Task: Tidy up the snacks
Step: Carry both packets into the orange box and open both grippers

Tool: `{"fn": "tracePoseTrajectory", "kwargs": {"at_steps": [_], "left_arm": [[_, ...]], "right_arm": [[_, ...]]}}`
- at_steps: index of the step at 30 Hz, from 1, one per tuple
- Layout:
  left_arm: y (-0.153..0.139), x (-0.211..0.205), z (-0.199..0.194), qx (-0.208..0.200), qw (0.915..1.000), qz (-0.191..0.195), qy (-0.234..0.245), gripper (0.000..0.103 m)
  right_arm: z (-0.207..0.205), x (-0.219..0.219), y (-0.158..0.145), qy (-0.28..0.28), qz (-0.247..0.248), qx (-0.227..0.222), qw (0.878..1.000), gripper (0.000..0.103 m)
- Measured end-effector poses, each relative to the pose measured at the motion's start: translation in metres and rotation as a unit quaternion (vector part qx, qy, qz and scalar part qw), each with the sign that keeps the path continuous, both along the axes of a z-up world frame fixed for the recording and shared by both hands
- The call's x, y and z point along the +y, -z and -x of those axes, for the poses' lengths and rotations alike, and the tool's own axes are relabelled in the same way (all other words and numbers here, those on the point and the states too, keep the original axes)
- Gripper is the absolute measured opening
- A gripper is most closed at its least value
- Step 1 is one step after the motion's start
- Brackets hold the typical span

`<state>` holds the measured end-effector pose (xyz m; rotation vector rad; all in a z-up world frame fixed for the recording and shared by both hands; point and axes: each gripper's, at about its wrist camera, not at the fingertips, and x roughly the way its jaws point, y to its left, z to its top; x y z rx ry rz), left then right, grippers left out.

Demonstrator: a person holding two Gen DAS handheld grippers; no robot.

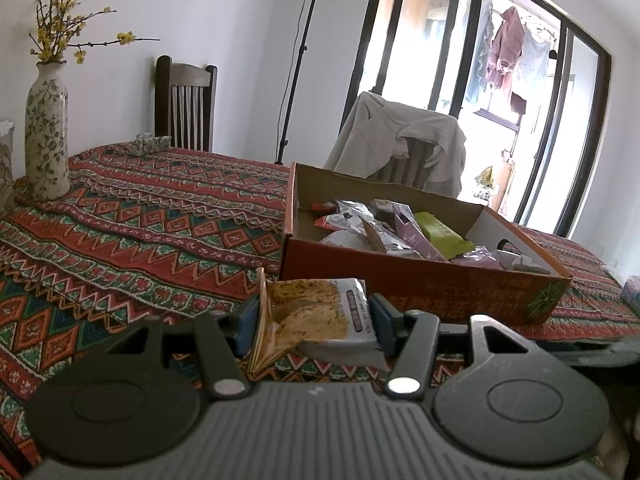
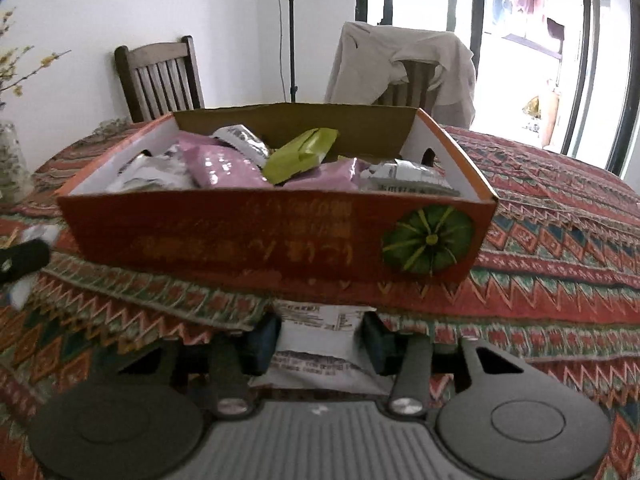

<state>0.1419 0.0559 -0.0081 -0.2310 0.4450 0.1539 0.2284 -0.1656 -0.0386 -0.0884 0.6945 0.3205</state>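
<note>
Snack packet (image 1: 320, 312) (crumpled) between hand-held gripper (image 1: 316, 316).

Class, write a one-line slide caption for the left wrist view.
Left gripper holds a snack packet beside the orange box of snacks on a patterned tablecloth.

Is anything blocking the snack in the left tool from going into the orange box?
Only the orange box's near wall stands between. The left tool holds the snack packet just before it, so it must go up over it.

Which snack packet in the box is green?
The yellow-green packet lying tilted on top of the pile in the orange box; its neighbours are pink or silvery-white.
</note>
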Motion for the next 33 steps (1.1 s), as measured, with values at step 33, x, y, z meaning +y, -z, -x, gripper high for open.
{"fn": "tracePoseTrajectory", "kwargs": {"at_steps": [33], "left_arm": [[-0.079,-0.049,-0.043,-0.055,0.9959,-0.052,0.051,0.058]], "right_arm": [[-0.005,-0.013,-0.093,0.004,-0.077,-0.155,0.985,0.045]]}}
